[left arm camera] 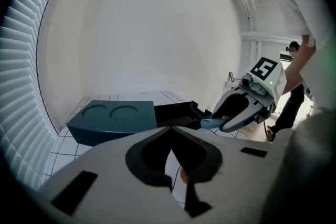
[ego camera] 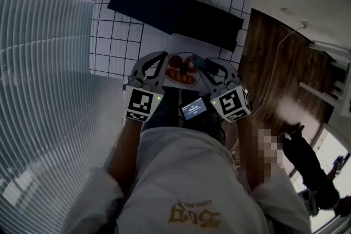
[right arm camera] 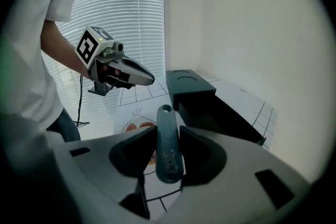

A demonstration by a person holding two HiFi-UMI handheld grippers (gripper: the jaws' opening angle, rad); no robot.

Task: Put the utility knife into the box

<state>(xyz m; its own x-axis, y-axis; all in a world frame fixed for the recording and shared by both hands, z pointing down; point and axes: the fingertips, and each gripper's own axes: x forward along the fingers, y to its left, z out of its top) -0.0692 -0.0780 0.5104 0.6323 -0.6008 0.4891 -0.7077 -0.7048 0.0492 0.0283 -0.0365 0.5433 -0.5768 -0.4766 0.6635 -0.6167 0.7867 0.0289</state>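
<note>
The utility knife is gripped in the right tongs. It is squeezed between both pads. Its blue-grey handle sticks out in front of them, and a small hole is seen at its far end. That end is pointed toward the box.

The knife is not in the box. It is held over the table, near the box's open side.

The box is dark and long, and it lies across the table. Two round dents are seen on its blue-green lid. The lid is slid aside, so a black open part is shown next to it.

The left tongs are clenched, with the tips pressed together, and nothing is held in them. They are kept beside the right tongs, on the near side of the box.

The table is covered with a white cloth with black squares. A red drawing is seen on it under the tongs. A window blind is seen at the left.
</note>
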